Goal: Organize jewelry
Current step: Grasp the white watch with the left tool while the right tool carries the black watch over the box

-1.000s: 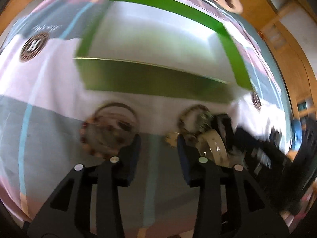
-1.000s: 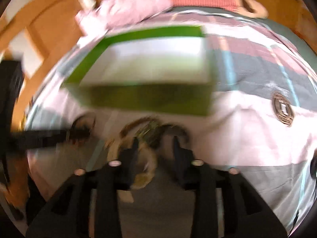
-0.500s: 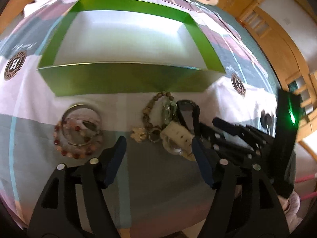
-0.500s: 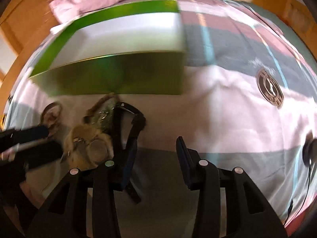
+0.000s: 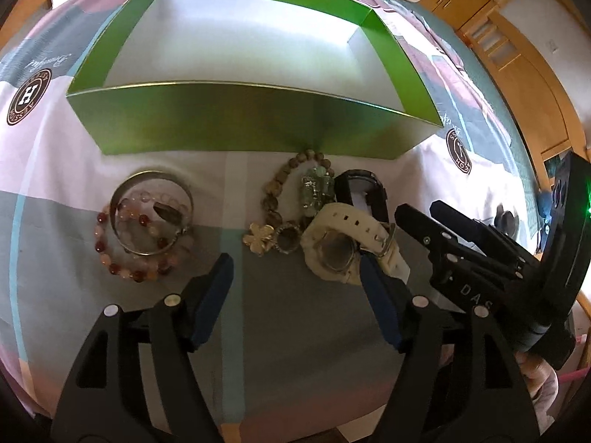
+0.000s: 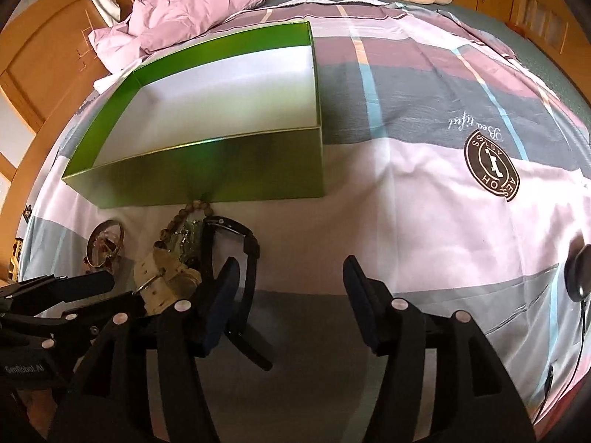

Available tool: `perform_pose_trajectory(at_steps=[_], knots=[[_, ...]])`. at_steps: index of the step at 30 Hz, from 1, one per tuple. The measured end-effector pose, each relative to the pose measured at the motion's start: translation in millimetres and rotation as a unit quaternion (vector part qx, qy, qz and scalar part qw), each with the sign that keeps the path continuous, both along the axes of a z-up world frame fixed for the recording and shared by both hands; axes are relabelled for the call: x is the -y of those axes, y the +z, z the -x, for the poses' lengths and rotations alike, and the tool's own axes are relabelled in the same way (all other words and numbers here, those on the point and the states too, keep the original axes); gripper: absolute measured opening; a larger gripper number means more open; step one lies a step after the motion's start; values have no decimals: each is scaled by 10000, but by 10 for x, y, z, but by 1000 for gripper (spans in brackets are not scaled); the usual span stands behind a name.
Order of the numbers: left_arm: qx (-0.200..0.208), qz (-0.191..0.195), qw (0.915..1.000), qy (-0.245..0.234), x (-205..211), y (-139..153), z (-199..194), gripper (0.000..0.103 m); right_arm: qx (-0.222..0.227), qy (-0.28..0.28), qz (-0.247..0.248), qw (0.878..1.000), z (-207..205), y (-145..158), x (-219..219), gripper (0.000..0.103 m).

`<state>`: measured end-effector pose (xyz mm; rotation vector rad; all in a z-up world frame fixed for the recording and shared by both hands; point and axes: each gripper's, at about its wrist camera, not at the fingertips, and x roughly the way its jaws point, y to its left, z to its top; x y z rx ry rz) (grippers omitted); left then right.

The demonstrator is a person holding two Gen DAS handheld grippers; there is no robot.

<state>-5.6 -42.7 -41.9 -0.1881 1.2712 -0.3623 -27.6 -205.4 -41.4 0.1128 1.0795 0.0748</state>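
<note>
My left gripper has its fingers apart, nothing between them, hanging over the bedspread just short of the jewelry. My right gripper is opening, gap empty, black watch beside its left finger. Cream watch, wooden bead bracelet, bangle and red bead bracelet lie in front of the green box, which touches the wooden beads.

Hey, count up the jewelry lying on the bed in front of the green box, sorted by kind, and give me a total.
Watches: 2, cream watch and black watch
Beaded bracelets: 2, red-and-pink and brown
Metal bangle: 1
Green stone piece: 1
Gold flower charm: 1
Total: 7
</note>
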Motion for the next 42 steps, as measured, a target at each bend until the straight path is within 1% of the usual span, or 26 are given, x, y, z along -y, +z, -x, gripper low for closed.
perform_pose_trajectory(at_steps=[4, 6, 8, 10, 11, 13, 14, 16, 17, 19, 21, 23, 25, 26, 28, 30, 32, 34, 36, 39, 40, 41, 42], knots=[[33, -36, 10000, 44, -20, 19, 16, 72, -25, 115, 235, 9997, 0, -34, -41, 59], [63, -22, 9999, 127, -70, 52, 5, 73, 27, 278, 441, 9986, 8, -55, -122, 59], [141, 46, 9994, 316, -202, 122, -20, 76, 163, 545, 479, 9972, 40, -40, -224, 58], [190, 110, 9985, 502, -330, 173, -46, 77, 340, 899, 425, 9945, 100, 9, -346, 59], [218, 135, 9976, 648, -408, 199, -61, 77, 469, 1181, 377, 9912, 150, 49, -435, 59], [238, 164, 9963, 814, -494, 226, -89, 79, 600, 1781, 267, 9818, 251, 104, -631, 67], [229, 186, 9958, 870, -534, 230, -100, 80, 615, 2010, 222, 9774, 286, 109, -698, 68], [142, 219, 9951, 950, -584, 206, -118, 80, 627, 2187, 210, 9735, 323, 105, -762, 69], [103, 198, 9952, 948, -574, 192, -119, 80, 652, 2140, 263, 9743, 316, 105, -754, 69], [27, 105, 9962, 866, -542, 153, -119, 80, 697, 1820, 291, 9804, 249, 121, -638, 69], [-69, -59, 9973, 729, -469, 97, -111, 80, 684, 1328, 163, 9887, 163, 132, -450, 69], [-119, -169, 9979, 618, -417, 46, -76, 80, 538, 716, 144, 9959, 62, 89, -236, 69], [-135, -298, 9984, 466, -327, 9, -49, 80, 380, 397, 148, 9984, -7, 20, -108, 69], [-124, -393, 9984, 379, -279, -7, -33, 77, 261, 301, 115, 9991, -43, -34, -61, 69], [-116, -481, 9984, 285, -228, -35, -13, 72, 145, 277, 158, 9994, -54, -109, -75, 67], [-115, -375, 9990, 211, -191, -37, 3, 71, 91, 345, 342, 9988, -69, -154, -126, 66], [-98, -319, 9994, 69, -124, -22, 24, 72, 77, 452, 456, 9979, -71, -187, -181, 66], [-68, -324, 9994, -86, -47, -14, 61, 77, 16, 534, 484, 9974, -101, -226, -202, 66], [-71, -486, 9987, -129, 3, -41, 71, 77, -17, 544, 601, 9967, -90, -287, -252, 66], [-270, -597, 9978, -109, 16, -150, 40, 77, 0, 556, 634, 9964, -101, -356, -247, 66], [-341, -542, 9979, -95, 12, -183, 28, 77, 42, 563, 699, 9960, -101, -358, -255, 65], [-407, -502, 9979, -97, 16, -206, 20, 75, 72, 576, 740, 9956, -72, -357, -270, 62], [-421, -477, 9979, -120, 19, -221, 30, 72, 112, 605, 746, 9953, -60, -340, -291, 47]])
